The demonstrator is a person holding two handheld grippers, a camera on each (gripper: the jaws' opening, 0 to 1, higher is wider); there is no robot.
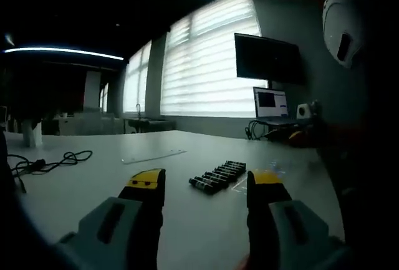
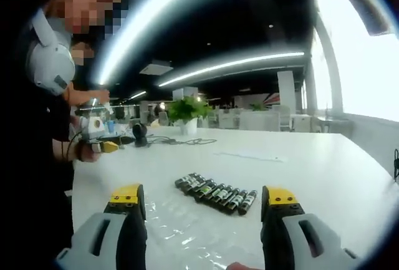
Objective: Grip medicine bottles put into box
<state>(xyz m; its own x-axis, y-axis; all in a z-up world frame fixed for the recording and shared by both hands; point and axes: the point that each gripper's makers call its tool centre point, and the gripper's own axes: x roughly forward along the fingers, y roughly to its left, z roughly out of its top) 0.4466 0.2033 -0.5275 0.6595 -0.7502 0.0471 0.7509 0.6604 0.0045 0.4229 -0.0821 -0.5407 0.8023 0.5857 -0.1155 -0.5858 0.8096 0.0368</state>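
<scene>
we find the left gripper [image 1: 206, 189] and right gripper [image 2: 204, 201] both spread wide, empty, above the white table [image 2: 324, 170]; medicine bottles [image 2: 216, 192] lie in a row ahead.

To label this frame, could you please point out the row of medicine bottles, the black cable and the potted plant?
row of medicine bottles [image 2: 216, 193]: right gripper view, middle bottle.
black cable [image 1: 59, 159]: left gripper view, looped part.
potted plant [image 2: 186, 109]: right gripper view, leaves.

Bare bench [image 2: 324, 170] is seen on all sides of the row of bottles [image 2: 216, 193]. A sheet of clear film [image 2: 177, 229] lies just before them. A person [image 2: 37, 126] stands at the bench edge.
</scene>
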